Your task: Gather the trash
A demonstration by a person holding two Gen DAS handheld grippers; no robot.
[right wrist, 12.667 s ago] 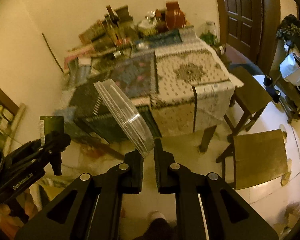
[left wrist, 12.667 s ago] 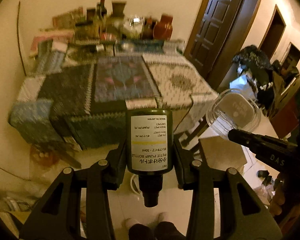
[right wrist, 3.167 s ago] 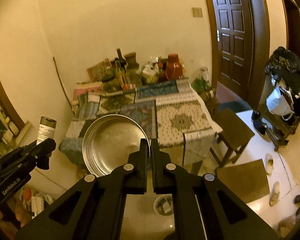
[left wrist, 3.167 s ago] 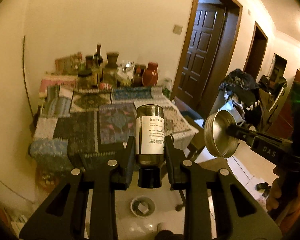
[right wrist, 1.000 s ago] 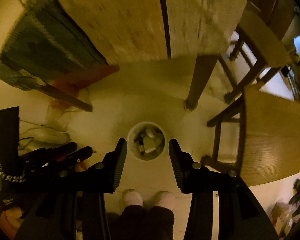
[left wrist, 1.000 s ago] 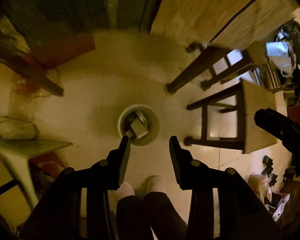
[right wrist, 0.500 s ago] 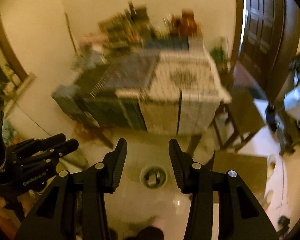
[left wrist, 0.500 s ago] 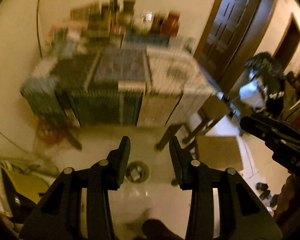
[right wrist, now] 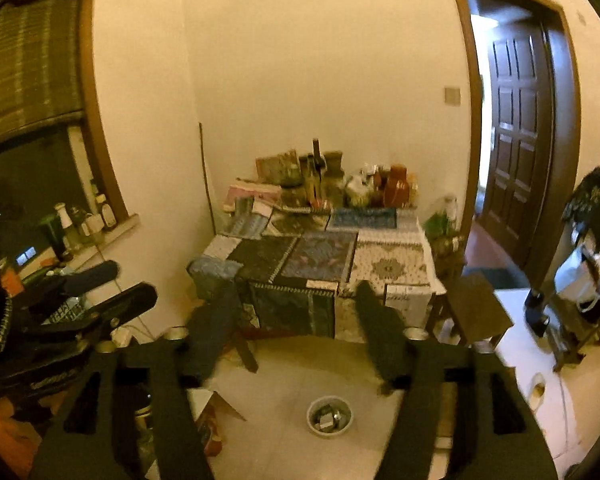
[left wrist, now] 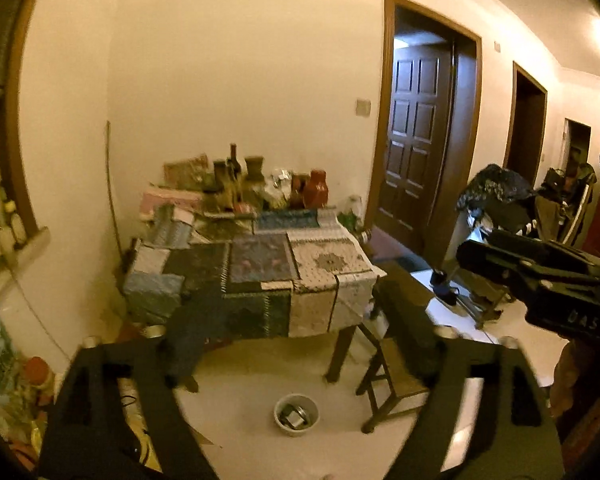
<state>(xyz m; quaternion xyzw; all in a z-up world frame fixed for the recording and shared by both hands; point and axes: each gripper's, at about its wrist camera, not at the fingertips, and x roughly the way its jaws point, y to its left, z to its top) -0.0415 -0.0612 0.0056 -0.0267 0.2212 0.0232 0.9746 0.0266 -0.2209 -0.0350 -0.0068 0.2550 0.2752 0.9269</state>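
Cream walls and pale floor tiles (left wrist: 252, 376) are glowing under warm lamplight. Against the far wall, a table draped in patchwork cloths of blue, black and white (left wrist: 260, 264) is carrying a crowd of bottles, jars and a rust-red jug (left wrist: 315, 189) along its back edge. A dark brown panelled door (left wrist: 416, 148) is standing open to the right of it, and a small brown wooden stool (left wrist: 396, 364) is sitting beside the table's near right leg.

On the floor in front of the table, a small round white waste bin (left wrist: 297, 414) is holding a heap of grey and white scraps; from the right wrist it is showing low between the two fingers.

The left gripper (left wrist: 300, 332) is facing the table, its black jaws standing wide apart and having just been opening, with nothing between them. The right gripper (right wrist: 296, 332) is doing likewise, jaws apart, just opened further, empty. Each is appearing at the edge of the other's view, both fingers blurred. Both are hanging well apart from the bin below.
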